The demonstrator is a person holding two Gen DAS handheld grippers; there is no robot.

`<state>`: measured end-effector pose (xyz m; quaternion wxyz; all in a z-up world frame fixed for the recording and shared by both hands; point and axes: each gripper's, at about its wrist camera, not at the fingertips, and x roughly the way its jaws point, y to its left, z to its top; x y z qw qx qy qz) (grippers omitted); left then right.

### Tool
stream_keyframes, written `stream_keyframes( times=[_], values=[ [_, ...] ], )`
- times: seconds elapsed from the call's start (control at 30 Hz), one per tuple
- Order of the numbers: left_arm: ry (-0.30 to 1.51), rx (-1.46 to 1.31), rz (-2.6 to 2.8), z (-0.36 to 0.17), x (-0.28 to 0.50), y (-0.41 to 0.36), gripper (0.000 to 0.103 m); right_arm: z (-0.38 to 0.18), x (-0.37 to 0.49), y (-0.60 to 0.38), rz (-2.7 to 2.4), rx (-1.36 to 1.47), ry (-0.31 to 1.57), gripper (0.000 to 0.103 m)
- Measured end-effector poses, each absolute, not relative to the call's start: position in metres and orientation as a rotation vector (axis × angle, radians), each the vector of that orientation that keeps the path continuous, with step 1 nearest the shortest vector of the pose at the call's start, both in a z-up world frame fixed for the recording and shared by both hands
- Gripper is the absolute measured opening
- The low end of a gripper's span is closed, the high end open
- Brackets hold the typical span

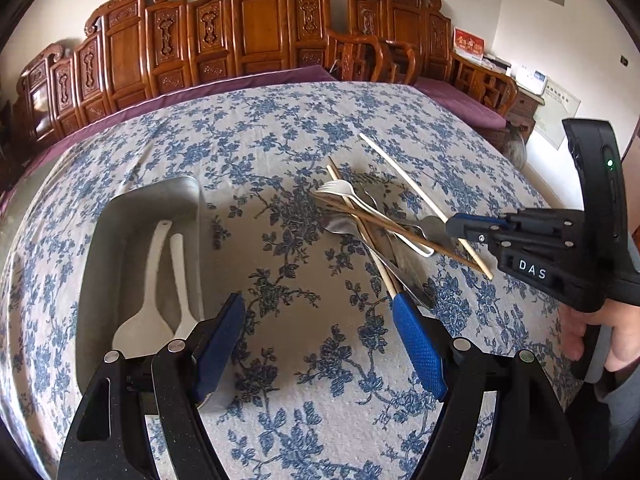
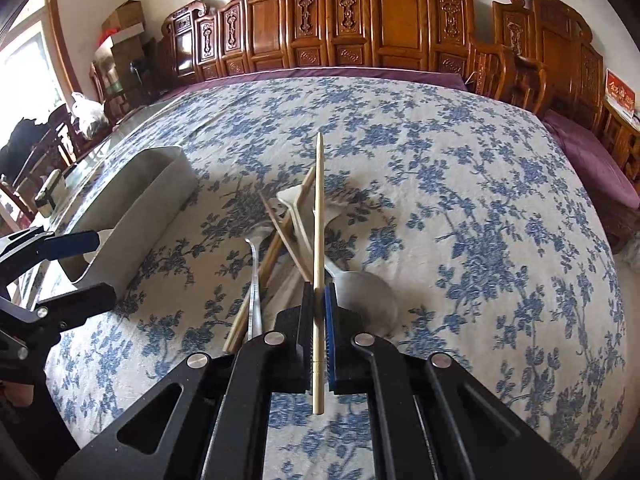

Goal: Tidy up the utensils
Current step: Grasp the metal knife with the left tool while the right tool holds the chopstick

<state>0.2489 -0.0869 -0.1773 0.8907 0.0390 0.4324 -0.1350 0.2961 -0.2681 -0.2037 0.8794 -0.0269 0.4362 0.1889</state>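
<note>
Black right gripper [image 1: 454, 227], white "DAS" label [image 1: 532, 268]

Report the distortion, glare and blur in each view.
Left wrist: fisheye bends the table into a dome; dark corners; tray softly lit, no glare. Right wrist: same bulge; window at left blown out; held chopstick sharp, cloth near the bottom slightly smeared.

A table [image 1: 280, 128] covered by a blue-flowered cloth [image 1: 340, 360] is seen, with a metal tray [image 1: 100, 248] resting directly on it. Just right of the tray, a crossed heap of chopsticks, forks and spoons [image 1: 360, 220] is spread on the cloth.
</note>
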Motion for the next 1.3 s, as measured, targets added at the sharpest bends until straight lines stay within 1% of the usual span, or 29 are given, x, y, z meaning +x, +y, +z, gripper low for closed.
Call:
stream_keyframes(
  times=[0.1, 0.17, 0.23, 0.27, 0.43, 0.47, 0.53, 0.6, 0.67, 0.8, 1.07, 1.17, 1.3],
  values=[
    [0.931, 0.046, -0.293, -0.185, 0.259, -0.097, 0.073, -0.207, 0.3, -0.276, 0.383, -0.055, 0.914, 0.006],
    [0.948, 0.026, -0.295, -0.19, 0.268, -0.104, 0.066, -0.21, 0.303, -0.281, 0.375, -0.043, 0.923, 0.006],
    [0.967, 0.015, -0.293, -0.197, 0.278, -0.111, 0.063, -0.212, 0.305, -0.285, 0.366, -0.041, 0.928, 0.006],
    [0.976, 0.01, -0.29, -0.2, 0.281, -0.113, 0.06, -0.213, 0.305, -0.285, 0.365, -0.041, 0.928, 0.006],
    [1.027, -0.046, -0.282, -0.214, 0.305, -0.12, 0.052, -0.206, 0.304, -0.286, 0.381, -0.048, 0.909, 0.006],
    [1.036, -0.061, -0.283, -0.217, 0.311, -0.122, 0.048, -0.204, 0.303, -0.286, 0.384, -0.046, 0.907, 0.006],
    [1.052, -0.083, -0.275, -0.222, 0.321, -0.123, 0.043, -0.203, 0.304, -0.288, 0.388, -0.038, 0.903, 0.006],
    [1.063, -0.105, -0.278, -0.227, 0.328, -0.126, 0.04, -0.201, 0.304, -0.291, 0.387, -0.028, 0.902, 0.006],
    [1.072, -0.122, -0.275, -0.231, 0.334, -0.127, 0.035, -0.2, 0.305, -0.294, 0.385, -0.016, 0.901, 0.006],
    [1.069, -0.152, -0.269, -0.234, 0.342, -0.129, 0.03, -0.2, 0.306, -0.298, 0.386, 0.001, 0.899, 0.006],
    [1.059, -0.186, -0.274, -0.233, 0.343, -0.127, 0.006, -0.198, 0.308, -0.296, 0.401, 0.008, 0.896, 0.006],
    [1.052, -0.188, -0.278, -0.229, 0.339, -0.125, 0.003, -0.198, 0.308, -0.295, 0.401, 0.007, 0.897, 0.006],
    [1.031, -0.174, -0.275, -0.222, 0.335, -0.122, 0.001, -0.198, 0.308, -0.294, 0.4, 0.007, 0.897, 0.006]
  ],
)
